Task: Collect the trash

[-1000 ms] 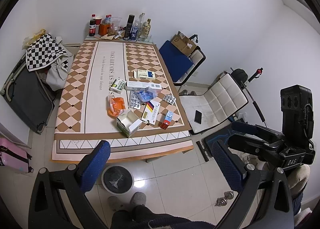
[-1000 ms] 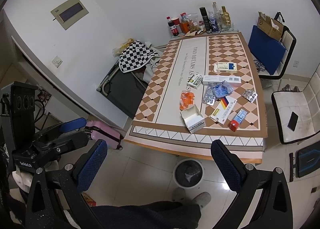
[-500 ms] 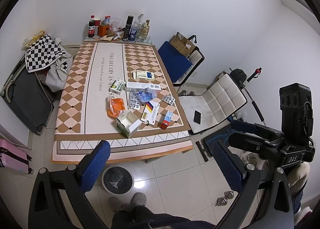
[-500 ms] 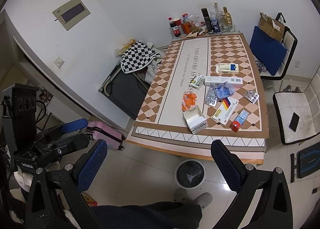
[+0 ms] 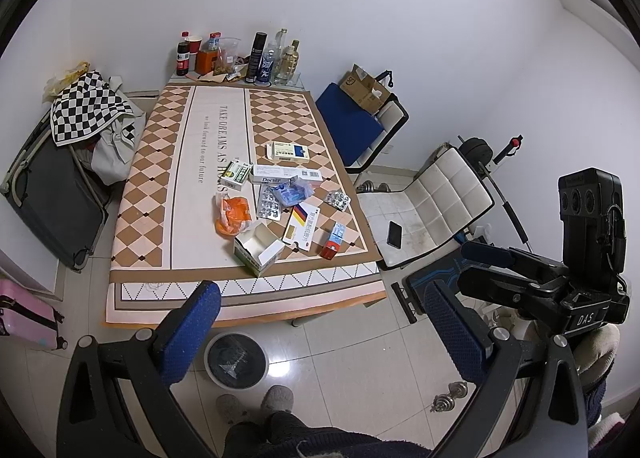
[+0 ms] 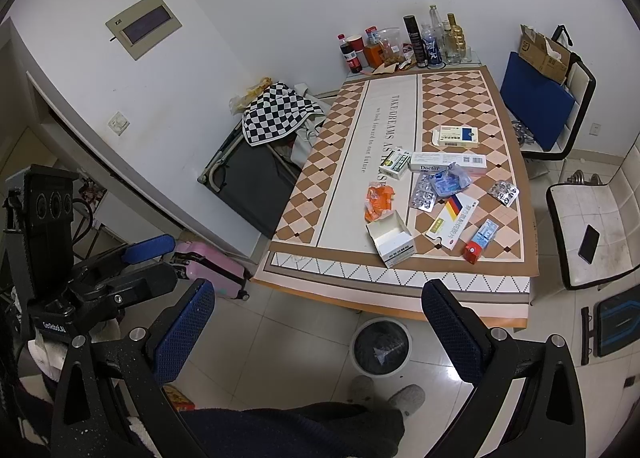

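Trash lies on the patterned table (image 5: 180,218) (image 6: 344,186): an open white box (image 5: 256,248) (image 6: 392,240), an orange wrapper (image 5: 232,214) (image 6: 378,202), blister packs (image 5: 270,206) (image 6: 503,193), a blue wrapper (image 5: 292,192) and several medicine boxes (image 5: 286,174) (image 6: 448,162). A round bin (image 5: 236,360) (image 6: 380,346) stands on the floor under the table's near edge. My left gripper (image 5: 320,322) and right gripper (image 6: 320,322) are open and empty, held high above the floor in front of the table.
Bottles and snacks (image 5: 240,58) stand at the table's far end. A checkered cloth (image 5: 86,106) lies on a dark folded frame at left. A blue chair (image 5: 356,126) and a white chair (image 5: 432,210) with a phone stand at right. A pink suitcase (image 6: 212,266) is on the floor.
Both views have shifted slightly; the table sits a little further off. Both grippers stay open and nothing on the table has moved.
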